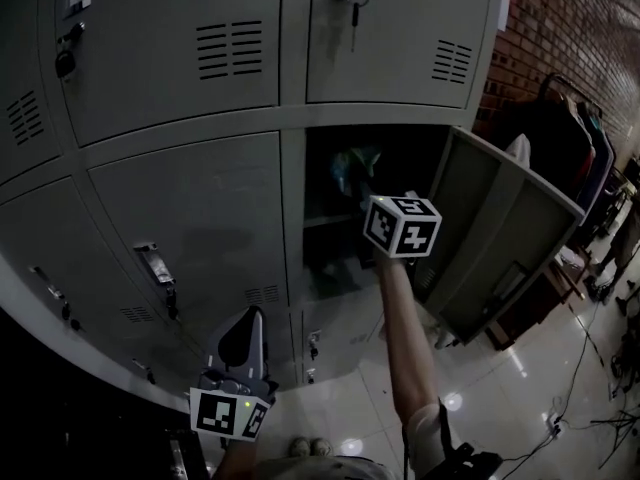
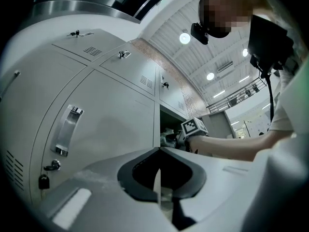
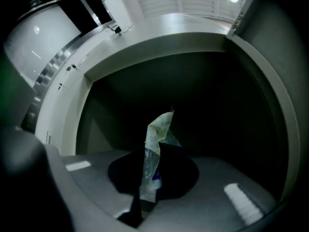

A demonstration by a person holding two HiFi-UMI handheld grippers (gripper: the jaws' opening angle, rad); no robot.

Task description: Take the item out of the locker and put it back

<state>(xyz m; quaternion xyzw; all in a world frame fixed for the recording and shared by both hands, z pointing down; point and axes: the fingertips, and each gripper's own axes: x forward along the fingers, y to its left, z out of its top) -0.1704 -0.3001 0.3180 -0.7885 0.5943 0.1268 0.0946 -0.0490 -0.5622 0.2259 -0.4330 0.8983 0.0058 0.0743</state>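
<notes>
Head view, with both gripper views. The right gripper is clamped tight on the task's item, a crumpled translucent wrapper. The film is pinched between the two pads and stands up from the jaws towards 12 o'clock, pale green with a patch of blue print low down. Behind it lies the dark interior of the open locker compartment. In the head view the gripper's marker cube sits at the mouth of that compartment, near picture centre. A teal scrap, apparently the same wrapper, shows just beyond the cube at its 11 o'clock. The person's bare forearm runs down from the cube towards 6 o'clock. The compartment door hangs swung out at 3 o'clock of the opening.

The left gripper sits low in the head view, at 7 o'clock from picture centre, in front of a closed locker door. Its jaws meet along a thin seam and hold nothing. A padlock hangs on a locker at 10 o'clock.
</notes>
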